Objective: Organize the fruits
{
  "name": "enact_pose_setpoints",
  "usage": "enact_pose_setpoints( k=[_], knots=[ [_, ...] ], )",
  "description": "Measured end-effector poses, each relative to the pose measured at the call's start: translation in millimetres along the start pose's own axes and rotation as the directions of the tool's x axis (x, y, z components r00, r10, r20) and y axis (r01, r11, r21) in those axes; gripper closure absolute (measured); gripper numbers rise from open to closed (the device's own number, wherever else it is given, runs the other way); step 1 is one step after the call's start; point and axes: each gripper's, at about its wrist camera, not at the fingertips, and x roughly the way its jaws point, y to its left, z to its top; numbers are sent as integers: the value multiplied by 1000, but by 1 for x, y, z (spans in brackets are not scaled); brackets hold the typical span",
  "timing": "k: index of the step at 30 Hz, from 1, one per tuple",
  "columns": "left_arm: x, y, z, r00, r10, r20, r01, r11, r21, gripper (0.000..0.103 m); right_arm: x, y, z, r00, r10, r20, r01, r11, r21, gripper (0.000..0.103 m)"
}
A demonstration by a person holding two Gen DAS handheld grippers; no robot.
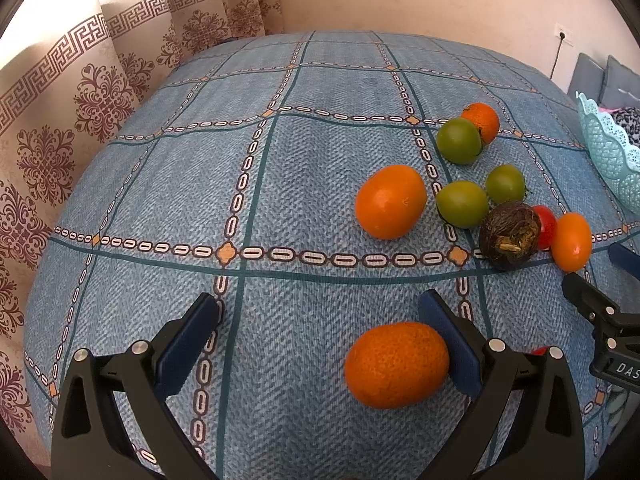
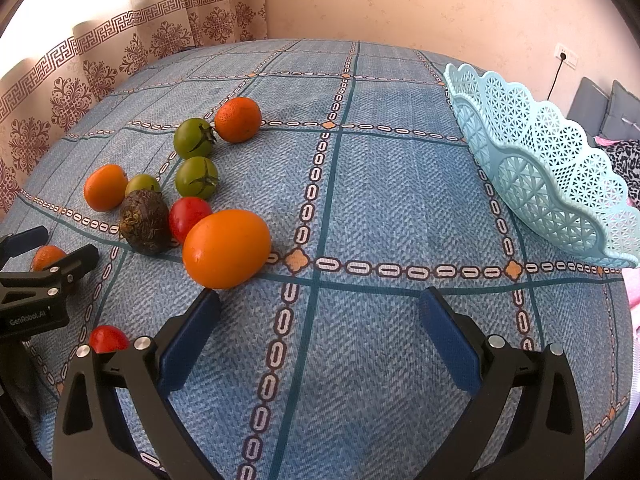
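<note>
Fruits, assorted: oranges, green tomatoes, red tomato, one dark rough fruit (image 2: pixel 145 222), clustered on the blue tablecloth (image 2: pixel 380 200). Rough-skinned orange (image 1: pixel 396 364) lies between the spread left gripper (image 1: pixel 320 316) fingers, touching one. Right gripper (image 2: pixel 320 312) spread, empty. Full lattice basket (image 2: pixel 552 168) is seen only from the right wrist.

A blue checked tablecloth (image 2: pixel 380 200) is covering the whole table, its squares being marked off by dark teal lines and chains of white links with small orange diamonds at the crossings. Beyond the table's far left edge, cream curtains (image 1: pixel 80 92) are hanging, carrying a maroon key-pattern band and floral motifs, with daylight glowing through them. A plain beige wall (image 2: pixel 420 4) is running behind the far edge. Past the far right corner, a white wall socket (image 2: pixel 568 56) is holding a plug with a dark cord trailing down, and grey cushions (image 2: pixel 600 108) are showing beside a leopard-print fabric (image 2: pixel 624 160).
</note>
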Motion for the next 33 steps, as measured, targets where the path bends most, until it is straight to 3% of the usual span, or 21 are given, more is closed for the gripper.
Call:
enact_pose_setpoints(
  k=[17,33],
  knots=[
    [-4,-4,-3,1000,-15,14,15,1000,-3,5,1,-1,2,999,24,-21,-24,999,-32,2],
    [-8,-8,-6,999,-32,33,32,999,7,5,-26,-3,-5,989,122,89,-116,991,-63,2]
  ],
)
